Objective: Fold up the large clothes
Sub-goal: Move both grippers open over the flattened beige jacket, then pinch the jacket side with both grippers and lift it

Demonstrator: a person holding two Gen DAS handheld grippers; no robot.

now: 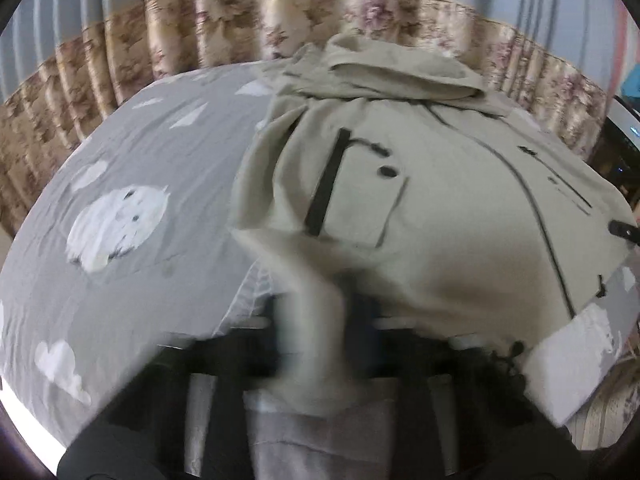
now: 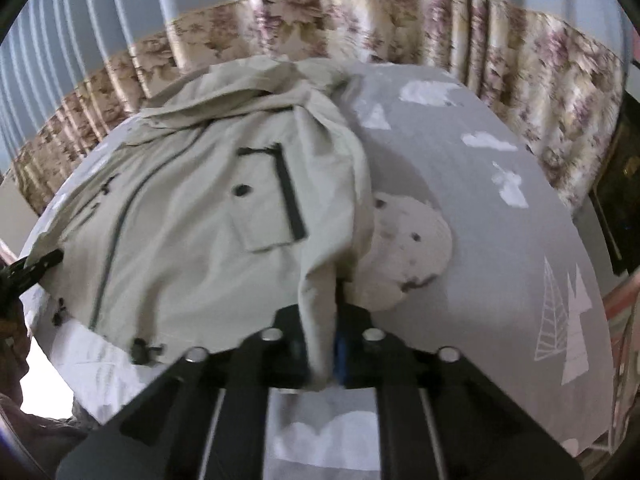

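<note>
A beige hooded jacket (image 1: 440, 200) with black zips and a chest pocket lies spread on a grey bed sheet (image 1: 140, 160). My left gripper (image 1: 316, 340) is shut on a bunched fold of the jacket's sleeve or side edge, which is blurred. In the right wrist view the same jacket (image 2: 192, 208) lies to the left, and my right gripper (image 2: 320, 356) is shut on a strip of its beige cloth, lifted off the sheet (image 2: 500, 240). The other gripper's tip (image 2: 36, 268) shows at the far left edge.
The sheet has white cloud, tree and animal prints (image 1: 116, 224). A floral curtain (image 1: 240, 12) hangs behind the bed, with blue striped fabric above. The bed's near edge (image 1: 560, 380) drops off at the right. Dark furniture (image 2: 616, 200) stands at the far right.
</note>
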